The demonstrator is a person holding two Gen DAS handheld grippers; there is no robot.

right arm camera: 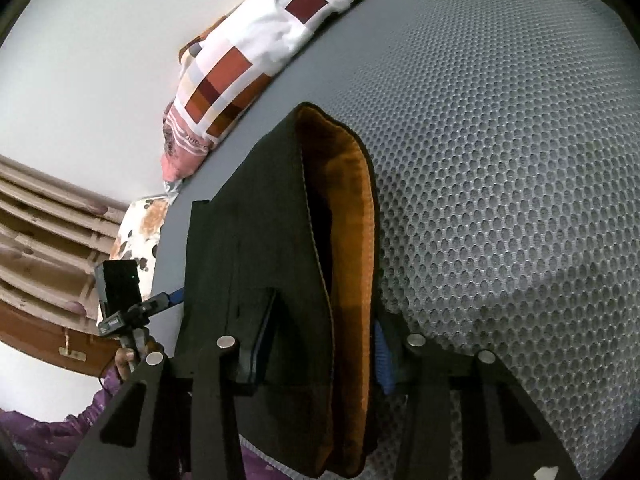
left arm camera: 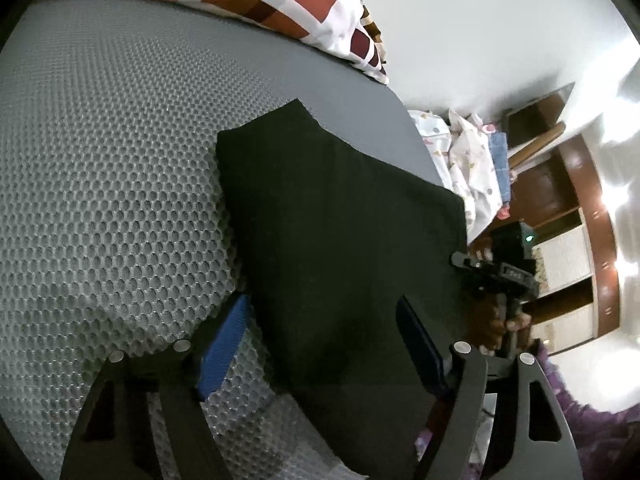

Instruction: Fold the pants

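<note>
Black pants [left arm camera: 340,216] lie on a grey mesh mattress [left arm camera: 108,152]. In the left wrist view my left gripper [left arm camera: 320,344] has its blue pads wide apart, one on each side of the pants' near end. In the right wrist view the pants [right arm camera: 248,248] show an orange lining [right arm camera: 348,208] at the waist opening. My right gripper [right arm camera: 320,344] is open around that waist end, its pads apart with the cloth between them. The right gripper also shows in the left wrist view [left arm camera: 496,272], and the left gripper in the right wrist view [right arm camera: 132,304].
A checked pillow [left arm camera: 280,4] lies at the head of the mattress, also in the right wrist view [right arm camera: 248,60]. Printed laundry [left arm camera: 468,160] hangs beyond the mattress edge. Wooden furniture [left arm camera: 560,184] and a white wall stand behind. A wooden drawer unit [right arm camera: 44,248] stands left.
</note>
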